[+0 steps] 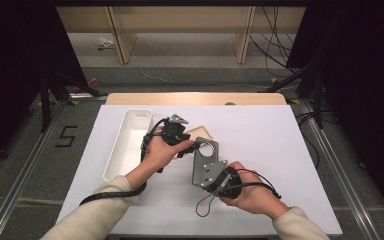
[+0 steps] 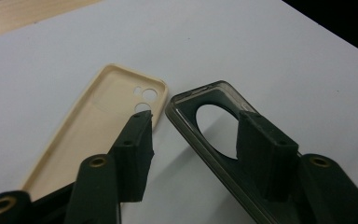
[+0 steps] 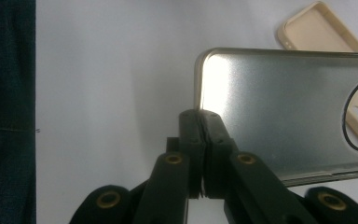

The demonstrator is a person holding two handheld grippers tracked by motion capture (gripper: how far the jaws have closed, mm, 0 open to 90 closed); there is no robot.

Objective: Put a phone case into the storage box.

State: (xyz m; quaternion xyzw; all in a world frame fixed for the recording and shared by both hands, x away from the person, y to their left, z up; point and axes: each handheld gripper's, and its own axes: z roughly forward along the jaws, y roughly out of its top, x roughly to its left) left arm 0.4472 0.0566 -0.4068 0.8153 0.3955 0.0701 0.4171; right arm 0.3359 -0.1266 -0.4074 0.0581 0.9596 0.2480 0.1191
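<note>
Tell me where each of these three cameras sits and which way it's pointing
High view: above the person's side, facing forward and down on the white table; both forearms, hands and grippers show.
Left gripper view: rides the left gripper, looking past its open jaws at the beige case.
Right gripper view: rides the right gripper, jaws clamped on the grey case.
Shared: both gripper views show both cases.

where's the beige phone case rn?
High view: the beige phone case lies flat on the white table, mid-table, just beyond the left claw, right of the white tray, beside the grey case.
</note>
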